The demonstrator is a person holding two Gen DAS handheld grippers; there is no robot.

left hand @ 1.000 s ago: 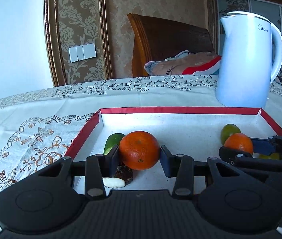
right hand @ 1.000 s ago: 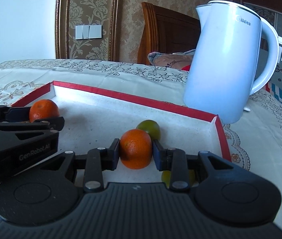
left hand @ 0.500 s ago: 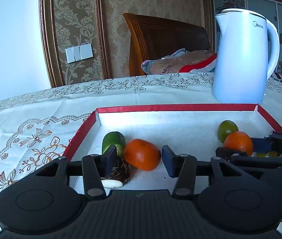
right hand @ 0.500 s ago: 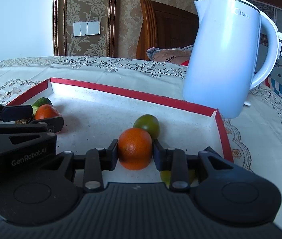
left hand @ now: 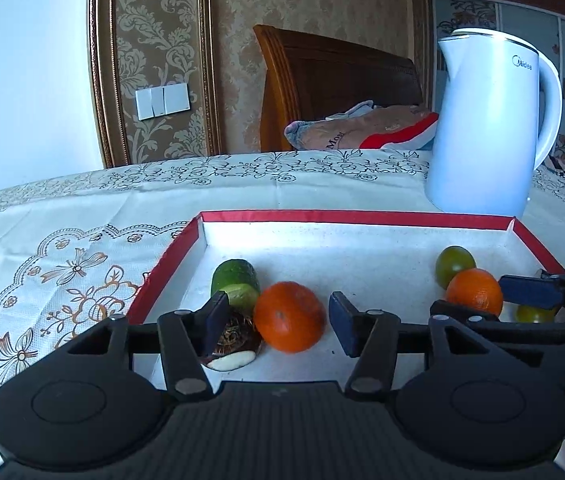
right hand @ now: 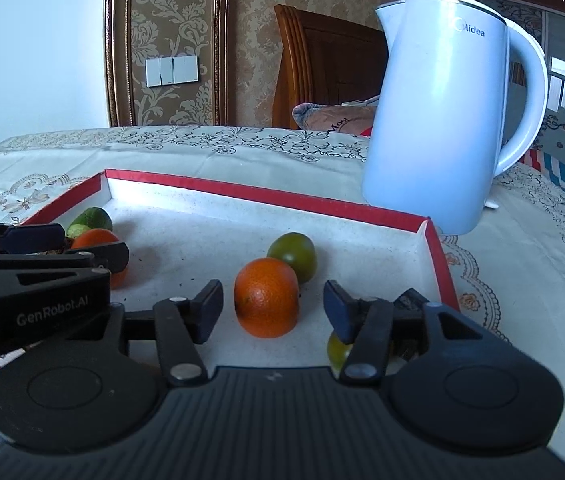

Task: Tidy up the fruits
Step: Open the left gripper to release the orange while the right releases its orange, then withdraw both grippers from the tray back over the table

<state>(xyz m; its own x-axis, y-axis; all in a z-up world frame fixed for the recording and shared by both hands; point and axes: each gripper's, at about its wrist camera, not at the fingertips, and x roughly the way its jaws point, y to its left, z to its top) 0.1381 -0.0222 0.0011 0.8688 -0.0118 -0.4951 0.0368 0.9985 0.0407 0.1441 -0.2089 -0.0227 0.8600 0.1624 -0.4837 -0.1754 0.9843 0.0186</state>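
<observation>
A red-rimmed white tray [left hand: 354, 217] holds the fruit. In the left wrist view my left gripper [left hand: 280, 322] is open around an orange [left hand: 289, 317] that rests on the tray floor, free of both pads. A cut cucumber piece [left hand: 235, 283] and a brown hairy piece [left hand: 234, 338] lie just left of it. In the right wrist view my right gripper [right hand: 272, 310] is open around a second orange [right hand: 266, 297] that rests on the tray. A green fruit [right hand: 292, 255] sits just behind it, and a small yellow-green fruit [right hand: 337, 350] lies under the right finger.
A white electric kettle [right hand: 438, 116] stands on the patterned tablecloth [left hand: 62, 240] just behind the tray's far right corner. A wooden chair [left hand: 334, 88] with a cushion [left hand: 362, 132] is behind the table. The left gripper's body [right hand: 34, 292] fills the left of the right wrist view.
Both grippers have opened and let go of their oranges, which now rest on the tray floor. The left orange went down first, the right one in the last half second.
</observation>
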